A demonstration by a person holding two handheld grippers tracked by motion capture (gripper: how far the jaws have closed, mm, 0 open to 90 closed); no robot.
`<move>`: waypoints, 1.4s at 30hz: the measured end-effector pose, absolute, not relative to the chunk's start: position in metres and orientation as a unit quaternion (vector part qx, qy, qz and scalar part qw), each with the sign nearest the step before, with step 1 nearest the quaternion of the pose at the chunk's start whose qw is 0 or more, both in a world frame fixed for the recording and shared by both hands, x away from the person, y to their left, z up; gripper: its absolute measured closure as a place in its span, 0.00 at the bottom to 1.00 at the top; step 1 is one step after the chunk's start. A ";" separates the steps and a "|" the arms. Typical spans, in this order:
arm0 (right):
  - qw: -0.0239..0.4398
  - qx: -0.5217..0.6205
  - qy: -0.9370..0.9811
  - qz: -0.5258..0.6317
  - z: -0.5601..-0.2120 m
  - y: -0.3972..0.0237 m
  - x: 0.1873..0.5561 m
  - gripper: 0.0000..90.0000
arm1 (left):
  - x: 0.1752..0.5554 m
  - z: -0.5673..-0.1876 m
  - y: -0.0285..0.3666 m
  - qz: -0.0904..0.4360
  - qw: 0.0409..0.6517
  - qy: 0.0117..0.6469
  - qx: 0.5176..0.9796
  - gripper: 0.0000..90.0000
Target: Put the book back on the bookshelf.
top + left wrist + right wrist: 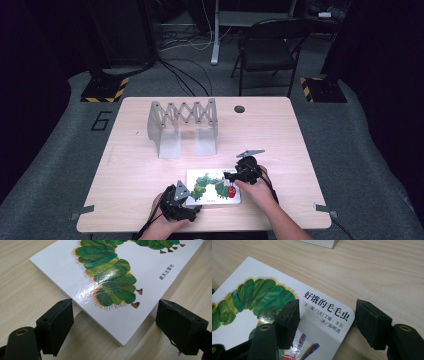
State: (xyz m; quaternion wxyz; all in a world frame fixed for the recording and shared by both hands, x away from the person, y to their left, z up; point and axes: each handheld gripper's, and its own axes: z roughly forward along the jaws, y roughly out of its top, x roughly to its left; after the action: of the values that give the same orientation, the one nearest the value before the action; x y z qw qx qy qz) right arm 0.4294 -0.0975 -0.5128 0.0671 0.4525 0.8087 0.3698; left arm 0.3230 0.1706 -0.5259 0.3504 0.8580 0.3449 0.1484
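The book (213,186) lies flat on the surface (130,165) at the near edge. Both hand-held grippers sit at its corners, left (113,322) wide, right (327,318) part open astride a corner, neither gripping. Next probably calls for lifting an edge. The rack (182,125) stands well apart, behind; nothing blocks.

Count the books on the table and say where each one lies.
1. The picture book, with a green caterpillar on its white cover, lies flat near the table's front edge, between the left gripper and the right gripper.
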 end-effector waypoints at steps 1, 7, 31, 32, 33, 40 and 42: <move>0.064 0.453 0.810 0.366 -0.512 -0.098 0.429 0.40 | 0.323 -0.526 0.171 0.148 0.349 0.345 0.859 0.16; 0.061 0.461 0.809 0.360 -0.511 -0.096 0.429 0.39 | 0.323 -0.526 0.170 0.148 0.348 0.344 0.859 0.16; 0.042 0.489 0.789 0.369 -0.501 -0.099 0.427 0.40 | 0.322 -0.527 0.168 0.149 0.346 0.350 0.858 0.10; 0.045 0.488 0.788 0.371 -0.501 -0.099 0.427 0.40 | 0.322 -0.527 0.167 0.149 0.345 0.350 0.858 0.10; 0.045 0.489 0.788 0.371 -0.500 -0.098 0.426 0.40 | 0.322 -0.527 0.167 0.149 0.344 0.351 0.858 0.10; 0.049 0.488 0.788 0.372 -0.498 -0.098 0.425 0.41 | 0.321 -0.528 0.165 0.150 0.344 0.351 0.858 0.07; 0.052 0.486 0.788 0.375 -0.497 -0.098 0.425 0.41 | 0.321 -0.528 0.164 0.147 0.344 0.354 0.857 0.05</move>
State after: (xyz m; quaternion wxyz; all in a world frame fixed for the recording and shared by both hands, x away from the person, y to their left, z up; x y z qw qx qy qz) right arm 0.4247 -0.0978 -0.4969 0.0520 0.4864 0.7876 0.3748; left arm 0.3209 0.1639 -0.5281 0.3438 0.8571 0.3543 0.1472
